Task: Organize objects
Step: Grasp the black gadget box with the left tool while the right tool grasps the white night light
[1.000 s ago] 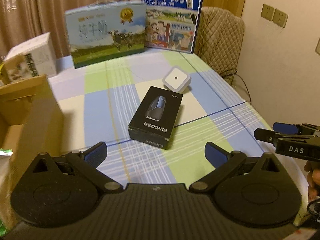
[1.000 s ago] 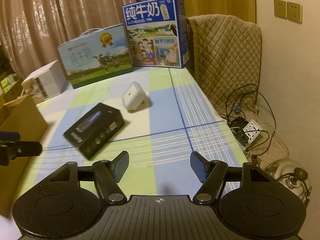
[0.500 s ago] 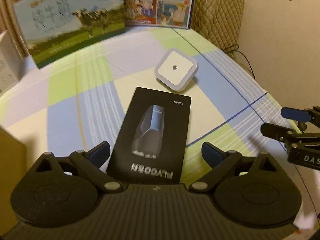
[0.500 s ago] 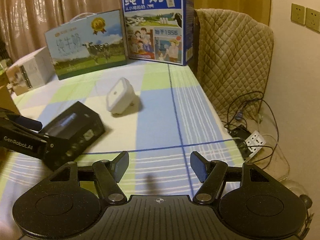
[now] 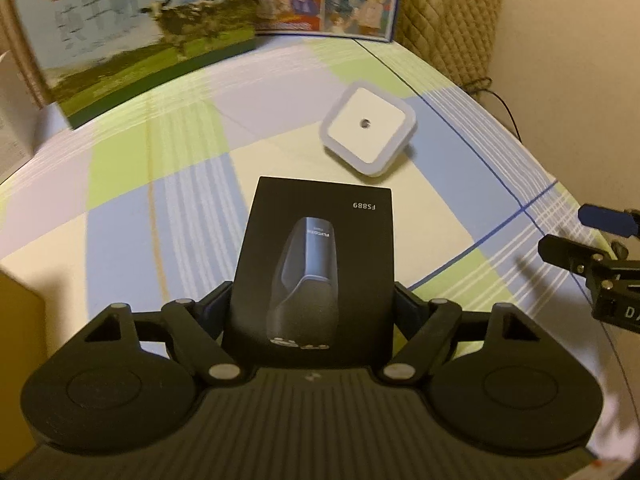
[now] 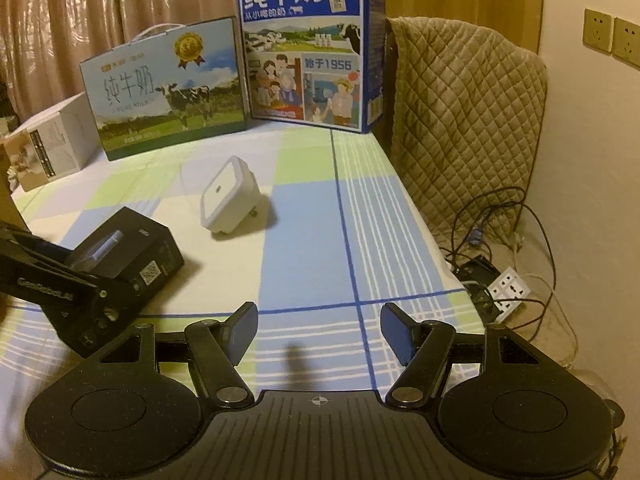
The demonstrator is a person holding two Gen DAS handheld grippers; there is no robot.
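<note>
We judge the grasp step in hand: our left gripper (image 5: 312, 308), jaws just closing, flanks the black box (image 5: 316, 256) mid-table, contact unclear, while our right gripper (image 6: 318, 330) hangs half-open, empty, near the right edge; next, firm grip, lift.

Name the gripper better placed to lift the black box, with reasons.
Left. The left gripper already straddles the black box, its jaws just closing against the sides. The right gripper is open over bare tablecloth, off to the side.
</note>
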